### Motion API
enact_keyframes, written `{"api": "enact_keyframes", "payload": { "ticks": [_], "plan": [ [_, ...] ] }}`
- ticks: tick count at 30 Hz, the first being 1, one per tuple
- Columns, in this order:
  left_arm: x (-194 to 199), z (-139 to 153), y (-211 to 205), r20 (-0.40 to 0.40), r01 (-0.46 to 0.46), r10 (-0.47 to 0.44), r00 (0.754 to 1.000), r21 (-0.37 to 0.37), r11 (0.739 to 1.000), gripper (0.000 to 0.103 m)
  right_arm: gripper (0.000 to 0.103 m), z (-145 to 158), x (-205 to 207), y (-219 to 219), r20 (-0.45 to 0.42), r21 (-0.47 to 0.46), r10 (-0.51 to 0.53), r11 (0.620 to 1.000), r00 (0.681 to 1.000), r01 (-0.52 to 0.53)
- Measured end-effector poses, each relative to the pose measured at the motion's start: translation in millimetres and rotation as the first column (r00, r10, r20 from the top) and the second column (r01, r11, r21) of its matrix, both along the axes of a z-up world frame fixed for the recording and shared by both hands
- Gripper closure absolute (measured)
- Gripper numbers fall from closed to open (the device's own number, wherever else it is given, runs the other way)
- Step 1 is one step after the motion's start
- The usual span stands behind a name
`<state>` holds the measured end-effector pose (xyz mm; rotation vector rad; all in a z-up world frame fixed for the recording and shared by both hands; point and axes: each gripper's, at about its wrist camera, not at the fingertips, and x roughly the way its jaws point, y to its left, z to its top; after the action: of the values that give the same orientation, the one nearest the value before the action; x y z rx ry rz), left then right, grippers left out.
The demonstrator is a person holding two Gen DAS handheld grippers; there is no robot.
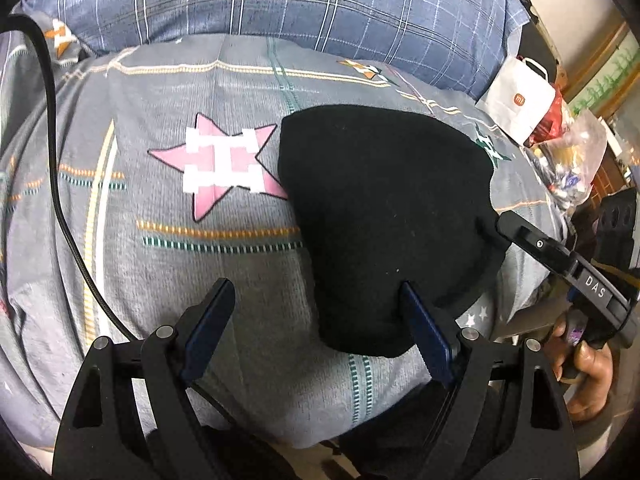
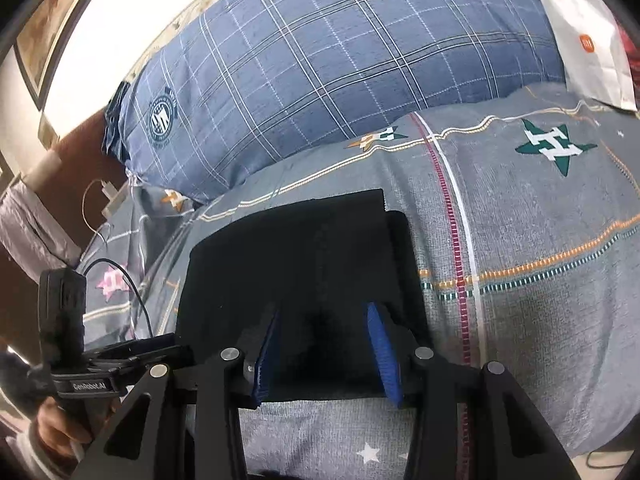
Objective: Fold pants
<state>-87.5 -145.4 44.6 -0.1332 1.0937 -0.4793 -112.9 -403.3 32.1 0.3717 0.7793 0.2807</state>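
Now the folded black pants [image 2: 296,272] lie on the grey bedspread [image 2: 520,320]. My left claw [image 1: 316,300] gapes wide and empty beside them; my right claw [image 2: 324,340] hovers partly open over their near edge.

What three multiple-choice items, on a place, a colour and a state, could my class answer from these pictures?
1. Where do the pants lie? A on the pillow; B on the bedspread; C in the bag.
2. What colour are the pants? A white; B black; C red.
3. How is the left gripper? A open; B shut on the pillow; C shut on the bag.
Key: B, bedspread shows all around them; B, the cloth is black throughout; A, its fingers stand wide apart.
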Motion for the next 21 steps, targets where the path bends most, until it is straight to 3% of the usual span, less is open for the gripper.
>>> {"api": "enact_keyframes", "payload": {
  "ticks": [7, 12, 21],
  "plan": [
    [1.3, 11.8, 1.5, 0.072, -0.016, 0.013, 0.997, 0.04, 0.999, 0.018, 0.059, 6.5, 0.3, -2.3, 0.004, -0.051, -0.027, 0.998, 1.0, 0.027],
    [2.8, 15.9, 5.5, 0.07, -0.031, 0.029, 0.997, 0.02, 0.999, 0.018, 0.058, 4.5, 3.9, -5.2, -0.015, -0.086, -0.047, 0.995, 0.999, 0.045],
    [5.9, 13.6, 0.5, 0.059, -0.028, 0.028, 0.998, 0.012, 1.0, 0.018, 0.053, -7.4, 10.2, -10.5, -0.045, -0.057, -0.037, 0.998, 0.998, 0.035]
  ]
}}
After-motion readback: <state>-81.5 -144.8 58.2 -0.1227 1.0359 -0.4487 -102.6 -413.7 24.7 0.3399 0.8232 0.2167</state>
